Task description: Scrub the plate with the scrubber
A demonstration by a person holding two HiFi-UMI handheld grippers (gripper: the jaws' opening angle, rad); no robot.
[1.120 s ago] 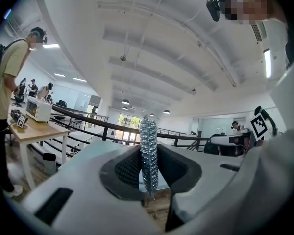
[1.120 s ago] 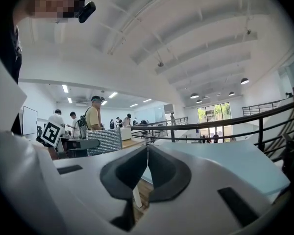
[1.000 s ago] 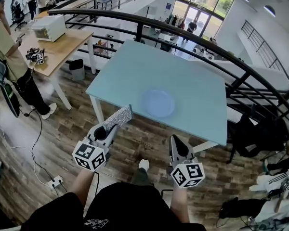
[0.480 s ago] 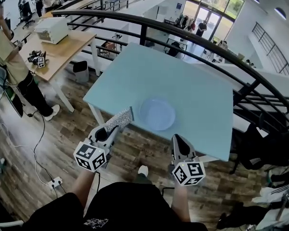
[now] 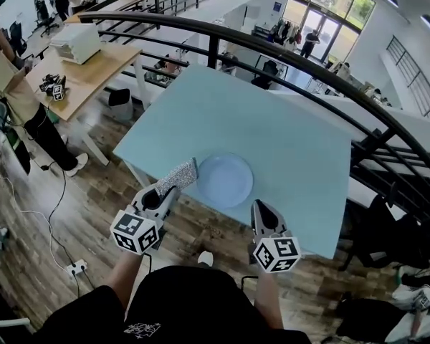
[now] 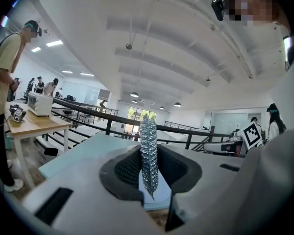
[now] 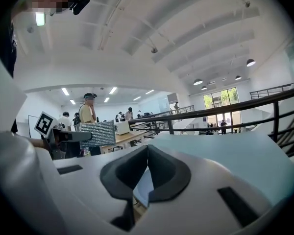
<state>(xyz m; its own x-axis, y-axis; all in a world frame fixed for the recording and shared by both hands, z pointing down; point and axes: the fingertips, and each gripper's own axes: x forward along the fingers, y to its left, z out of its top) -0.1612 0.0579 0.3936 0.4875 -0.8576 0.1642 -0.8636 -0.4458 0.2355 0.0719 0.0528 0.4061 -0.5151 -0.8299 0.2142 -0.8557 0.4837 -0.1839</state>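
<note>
Before the silver mesh scrubber (image 5: 178,173) meets the pale blue round plate (image 5: 224,180): approach.
Head view: plate near the light blue worktop (image 5: 287,135) front edge. Left gripper view: left gripper (image 6: 148,173) clamps the scrubber edge-on. Right gripper view: right gripper (image 7: 147,148) closed, empty. Suggest steadying the rim and laying the scrubber flat.

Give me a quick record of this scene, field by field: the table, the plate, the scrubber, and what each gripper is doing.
table: light blue, carries the plate
plate: pale blue, lying flat close to the table's near edge, nothing on it
scrubber: silvery, just left of the plate's rim, not on the plate
left gripper: shut on the scrubber
right gripper: jaws together, holding nothing, at the table's near edge
scrubbing: not yet started
</note>
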